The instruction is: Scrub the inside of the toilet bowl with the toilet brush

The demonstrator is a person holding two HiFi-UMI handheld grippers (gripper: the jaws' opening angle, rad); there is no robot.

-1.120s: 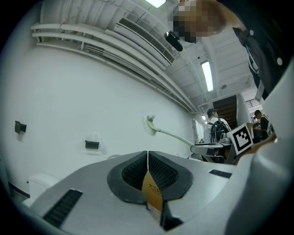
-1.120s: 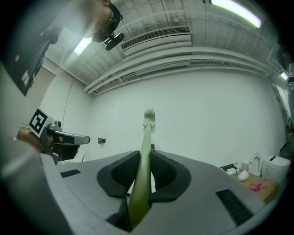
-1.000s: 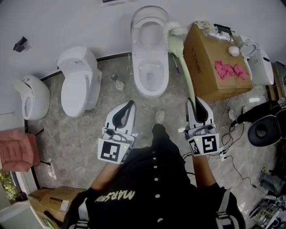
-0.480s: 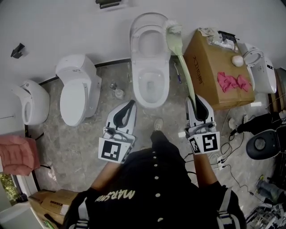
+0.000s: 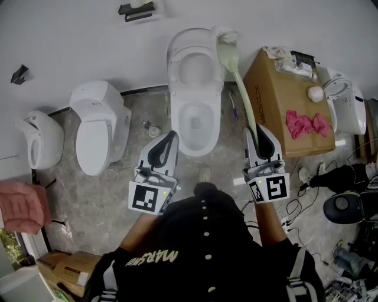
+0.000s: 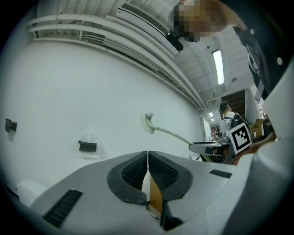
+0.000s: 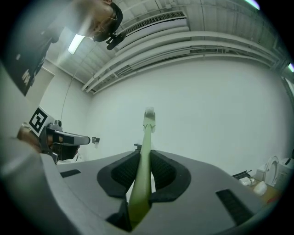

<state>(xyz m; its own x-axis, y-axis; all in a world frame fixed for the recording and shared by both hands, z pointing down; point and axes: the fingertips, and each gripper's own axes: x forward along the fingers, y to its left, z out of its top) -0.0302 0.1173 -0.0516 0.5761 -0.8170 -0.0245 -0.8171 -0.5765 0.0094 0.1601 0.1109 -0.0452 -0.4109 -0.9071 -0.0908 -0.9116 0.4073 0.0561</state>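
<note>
I see a black top (image 5: 201, 248) filling the near edge and hiding the floor under it; one shoe (image 5: 204, 174) pokes out past it. At near left a carton (image 5: 68, 265) is cut off by the frame.

The left hand-held gripper (image 5: 171, 137) hovers just near-left of the bowl (image 5: 195, 148). Its pads are pressed together with nothing between them. The right hand-held gripper (image 5: 258, 132) is clamped on the green handle of the brush (image 5: 239, 82).

From there the handle slants far and left, past the bowl's right side. The bristle head sits up at the right edge of the raised lid (image 5: 192, 56), outside the bowl. I cannot tell whether it touches the lid.

Close on the right of the handle stands a box (image 5: 277, 94), crowding that side. A pink cloth (image 5: 306, 125) and a white ball (image 5: 315, 93) lie on top of it. Cables (image 5: 295, 200) trail over the floor at near right, partly lost in clutter at the frame edge.

Left of the bowl stand a closed toilet (image 5: 97, 127) and, further left, a urinal-like fixture (image 5: 38, 138). Between the closed toilet and the bowl is a small floor item (image 5: 153, 131), too small to identify.

On the far wall hangs a black bracket (image 5: 134, 9).
</note>
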